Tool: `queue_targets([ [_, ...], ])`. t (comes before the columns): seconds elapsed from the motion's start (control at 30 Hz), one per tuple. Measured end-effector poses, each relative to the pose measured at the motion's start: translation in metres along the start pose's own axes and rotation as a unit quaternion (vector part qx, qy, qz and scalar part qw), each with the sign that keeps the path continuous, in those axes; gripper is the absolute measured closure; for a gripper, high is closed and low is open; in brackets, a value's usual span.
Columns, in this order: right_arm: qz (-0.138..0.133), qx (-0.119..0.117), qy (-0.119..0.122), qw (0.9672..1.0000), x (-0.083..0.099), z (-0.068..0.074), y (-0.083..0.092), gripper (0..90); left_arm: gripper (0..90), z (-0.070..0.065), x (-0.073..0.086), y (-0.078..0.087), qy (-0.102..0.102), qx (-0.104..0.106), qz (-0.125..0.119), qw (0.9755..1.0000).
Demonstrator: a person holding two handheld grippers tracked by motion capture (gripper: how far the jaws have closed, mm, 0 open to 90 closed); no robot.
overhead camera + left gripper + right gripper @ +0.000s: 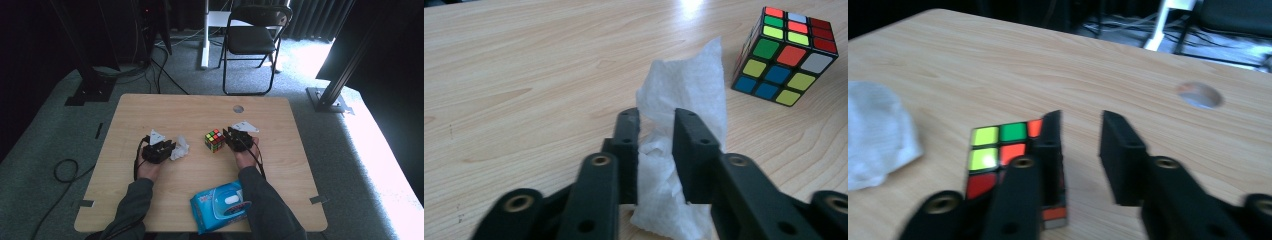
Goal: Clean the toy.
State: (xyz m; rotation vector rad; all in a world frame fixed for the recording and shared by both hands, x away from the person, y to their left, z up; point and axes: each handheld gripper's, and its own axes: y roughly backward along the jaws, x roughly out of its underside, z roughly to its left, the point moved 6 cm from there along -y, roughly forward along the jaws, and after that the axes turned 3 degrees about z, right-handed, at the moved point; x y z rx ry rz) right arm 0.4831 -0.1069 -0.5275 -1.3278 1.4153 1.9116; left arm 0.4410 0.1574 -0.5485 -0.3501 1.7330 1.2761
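Tissue pinched in left gripper; cube beside right gripper.

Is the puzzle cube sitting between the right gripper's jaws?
No. In the right gripper view the puzzle cube lies outside the left jaw of the right gripper, with only bare table between the jaws.

Honestly nothing readable here. The blue wipes pack at the bottom middle of the high view has some print in its upper left corner, but it's way too small and blurry to make out, and it's the same story everywhere else.
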Motion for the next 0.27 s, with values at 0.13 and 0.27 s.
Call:
queue_targets([
  [0.13,0.004,0.014,-0.007,0.9999,0.0008,-0.0032,-0.0001,85.8,81.0,0.0000,-0.0009,0.0005,-0.004,-0.001,-0.001,1.0000],
  [0.27,0.006,0.020,-0.012,0.9997,0.0012,-0.0054,-0.0002,86.0,79.7,0.0006,-0.0018,0.0005,-0.002,-0.001,-0.002,1.0000],
])
